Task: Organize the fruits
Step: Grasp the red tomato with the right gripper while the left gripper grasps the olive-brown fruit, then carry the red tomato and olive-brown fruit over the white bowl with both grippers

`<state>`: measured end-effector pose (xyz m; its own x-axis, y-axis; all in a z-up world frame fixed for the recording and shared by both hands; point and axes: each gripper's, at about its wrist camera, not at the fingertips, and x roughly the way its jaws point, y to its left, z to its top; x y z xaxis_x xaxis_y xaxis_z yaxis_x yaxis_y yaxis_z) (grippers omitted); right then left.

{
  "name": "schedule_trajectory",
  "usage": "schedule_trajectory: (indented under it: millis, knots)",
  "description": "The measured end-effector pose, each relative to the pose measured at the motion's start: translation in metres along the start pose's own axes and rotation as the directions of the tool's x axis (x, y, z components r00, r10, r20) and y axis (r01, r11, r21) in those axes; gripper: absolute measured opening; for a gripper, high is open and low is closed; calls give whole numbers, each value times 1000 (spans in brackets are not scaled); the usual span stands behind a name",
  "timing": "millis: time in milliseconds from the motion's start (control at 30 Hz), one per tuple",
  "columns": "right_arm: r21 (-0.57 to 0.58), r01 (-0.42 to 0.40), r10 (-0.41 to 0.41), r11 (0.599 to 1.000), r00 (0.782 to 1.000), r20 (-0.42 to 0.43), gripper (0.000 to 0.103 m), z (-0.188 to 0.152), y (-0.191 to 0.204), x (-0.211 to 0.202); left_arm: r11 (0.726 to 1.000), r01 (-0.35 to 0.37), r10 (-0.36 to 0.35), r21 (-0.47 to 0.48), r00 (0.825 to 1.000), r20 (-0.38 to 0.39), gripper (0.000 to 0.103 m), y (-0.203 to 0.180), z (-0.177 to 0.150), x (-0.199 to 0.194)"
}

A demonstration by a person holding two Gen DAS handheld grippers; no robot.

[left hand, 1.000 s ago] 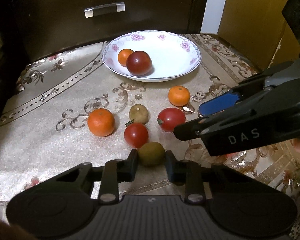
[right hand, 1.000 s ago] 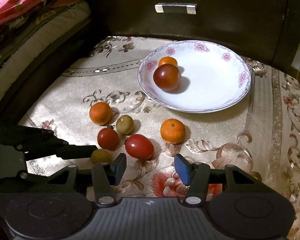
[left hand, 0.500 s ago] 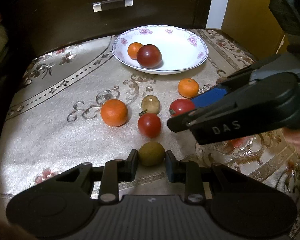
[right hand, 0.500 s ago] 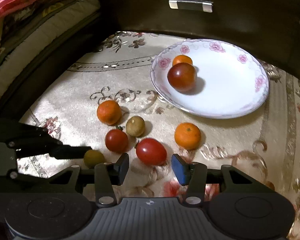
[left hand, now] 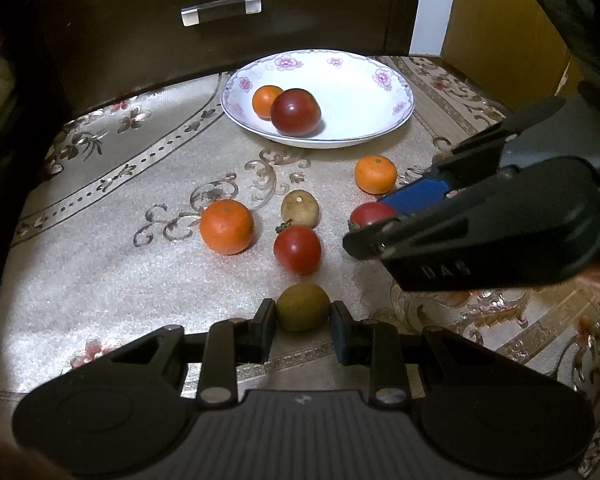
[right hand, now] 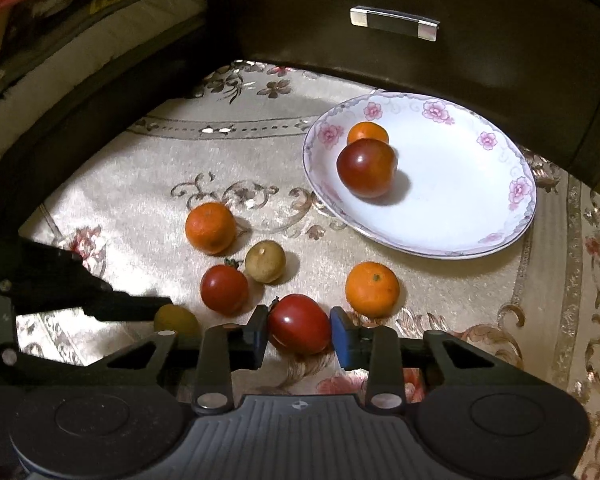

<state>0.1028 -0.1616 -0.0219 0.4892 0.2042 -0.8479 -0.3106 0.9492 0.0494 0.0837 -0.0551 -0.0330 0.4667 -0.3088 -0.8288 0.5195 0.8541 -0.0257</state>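
My left gripper (left hand: 303, 312) sits low over the patterned beige cloth (left hand: 100, 272), its two black fingers pressed against the sides of a small round olive-green fruit (left hand: 302, 306), which it grips. Just past those fingertips lies a round red tomato (left hand: 297, 249), with a large orange mandarin (left hand: 227, 226) beyond and to their left and a dull tan round fruit (left hand: 299, 209) straight ahead of the tomato.

My right gripper (right hand: 299, 330) brackets an oval red tomato (right hand: 299, 323) between its black left finger and blue-padded right finger; both pads lie at the fruit's sides (whether they press it or only flank it I cannot tell). Beyond the right fingertip rests a smaller orange mandarin (right hand: 372, 289).

Well ahead of both pairs of fingers stands a white shallow bowl with pink flowers on its rim (right hand: 480, 184), holding a dark red tomato (right hand: 367, 167) that touches a small orange mandarin behind it (right hand: 367, 133).
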Motion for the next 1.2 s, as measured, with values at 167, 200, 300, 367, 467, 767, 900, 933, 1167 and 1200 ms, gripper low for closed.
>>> schedule_trajectory:
  millis: [167, 200, 300, 367, 467, 767, 900, 933, 1167, 1200]
  knots:
    - [-3, -3, 3, 1000, 1000, -17, 29, -4, 1, -5, 1000, -11, 11, 15, 1000, -7, 36, -2, 1, 0]
    - [-5, -2, 2, 1000, 1000, -20, 29, -4, 1, -5, 1000, -12, 12, 19, 1000, -8, 36, -2, 1, 0]
    - [-18, -2, 1, 1000, 1000, -29, 29, -5, 2, -5, 999, -16, 16, 33, 1000, -8, 36, -3, 1, 1]
    - [-22, 0, 0, 1000, 1000, -30, 30, -5, 2, -5, 999, -19, 19, 40, 1000, -7, 36, -4, 0, 1]
    - [-37, 2, -3, 999, 999, -34, 33, -5, 4, -3, 998, -25, 25, 55, 1000, -4, 36, -5, 0, 1]
    - [-46, 21, -22, 999, 999, -30, 29, -5, 5, -4, 996, -38, 39, 81, 999, -5, 35, -8, 0, 1]
    - [-41, 23, -24, 999, 999, -33, 29, -5, 4, -6, 995, -44, 44, 88, 999, -7, 35, -8, 1, 1]
    - [-41, 24, -25, 999, 999, -34, 29, -5, 4, -6, 995, -46, 47, 88, 999, -6, 35, -8, 2, 1]
    - [-44, 25, -26, 999, 999, -25, 29, -3, 6, -8, 994, -67, 66, 82, 998, 10, 35, -5, 7, -3]
    - [-44, 25, -26, 999, 999, -23, 29, -3, 6, -9, 994, -68, 68, 83, 998, 10, 35, -4, 7, -3]
